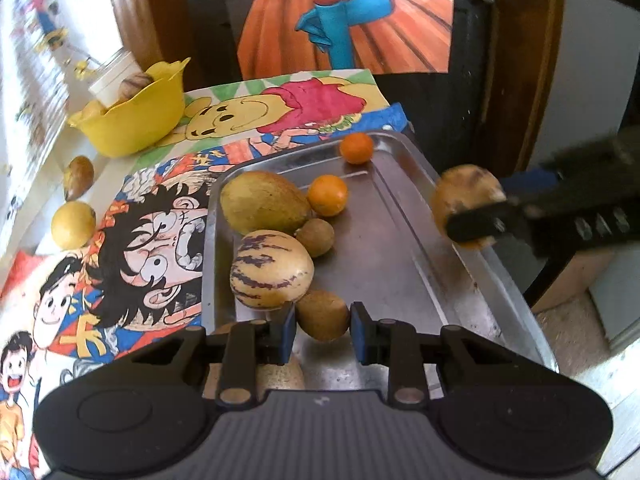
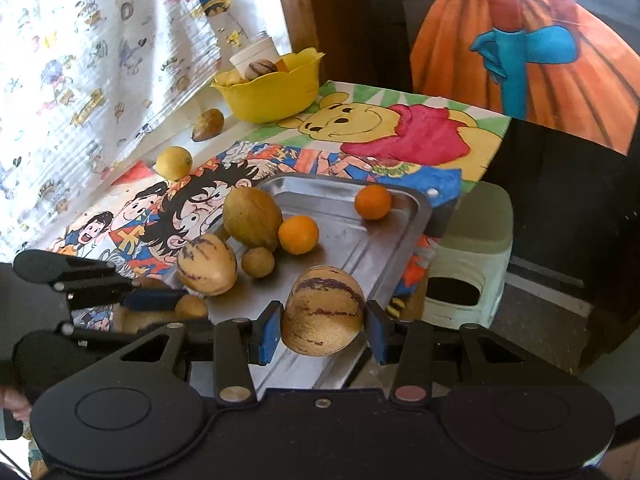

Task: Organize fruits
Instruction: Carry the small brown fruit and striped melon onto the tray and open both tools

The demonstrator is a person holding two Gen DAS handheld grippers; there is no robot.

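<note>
Your right gripper (image 2: 323,326) pinches a striped melon (image 2: 322,310) low in the frame above the tray (image 2: 400,236), your left gripper (image 1: 322,330), pressed together, straddles a small brown fruit (image 1: 322,314) without gripping, so next, probably, set the melon down among the others.

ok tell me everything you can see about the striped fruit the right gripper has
The striped fruit is egg-shaped, tan-yellow with dark purple streaks and some brown blotches, its skin smooth and matte. It sits clamped between the blue pads of the right gripper, one pad on each side, long axis roughly upright. It is held over the near edge of the metal tray; whether it touches the tray cannot be told. A similar striped fruit lies further left in the tray.
</note>
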